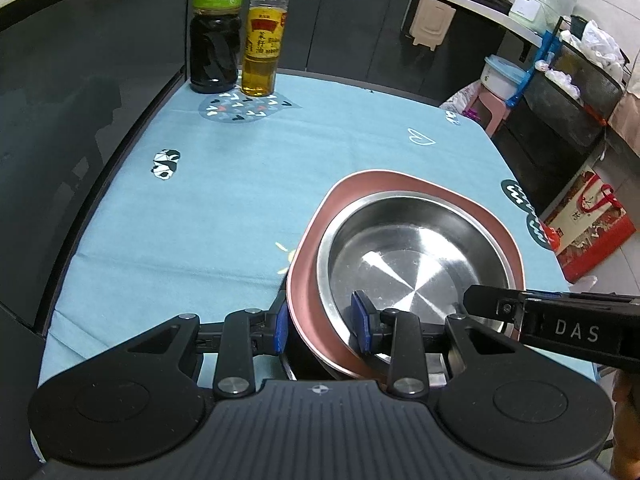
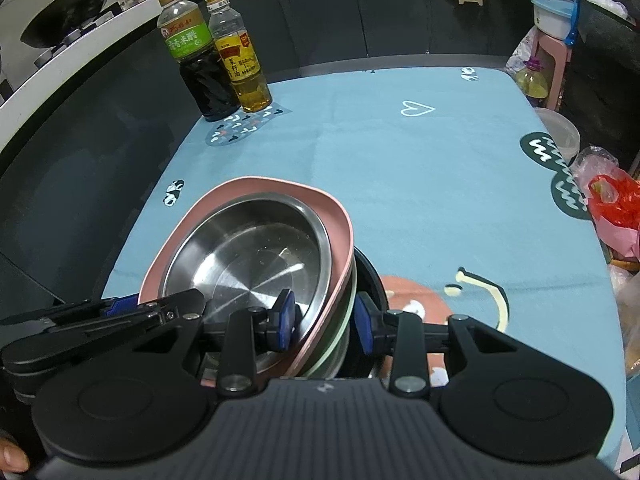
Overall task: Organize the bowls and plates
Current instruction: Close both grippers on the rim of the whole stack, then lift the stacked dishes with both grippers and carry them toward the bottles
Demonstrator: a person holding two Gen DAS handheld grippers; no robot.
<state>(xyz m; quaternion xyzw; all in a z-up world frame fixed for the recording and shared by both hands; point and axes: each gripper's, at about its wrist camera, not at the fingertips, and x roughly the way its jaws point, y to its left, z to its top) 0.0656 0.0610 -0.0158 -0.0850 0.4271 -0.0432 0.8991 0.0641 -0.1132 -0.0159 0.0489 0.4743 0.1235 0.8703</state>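
A stack of dishes hangs tilted over the blue tablecloth (image 1: 224, 208). A steel plate (image 1: 412, 256) (image 2: 248, 260) lies on top, in a pink plate (image 1: 360, 184) (image 2: 240, 186). Under those show a pale green plate's edge (image 2: 340, 332) and a black bowl (image 2: 374, 280). My left gripper (image 1: 322, 330) is shut on the stack's near rim, one blue pad outside and one on the steel. My right gripper (image 2: 326, 322) clamps the opposite rim the same way. Each view shows a finger of the other gripper (image 1: 492, 304) (image 2: 176, 304) on the stack.
A dark vinegar bottle (image 1: 214, 40) and a yellow oil bottle (image 1: 264, 40) stand at the table's far left corner. Beyond the right edge are a red gift bag (image 1: 588, 224), a pink stool (image 1: 496, 108), a clear tub (image 2: 560, 132) and a red plastic bag (image 2: 616, 204).
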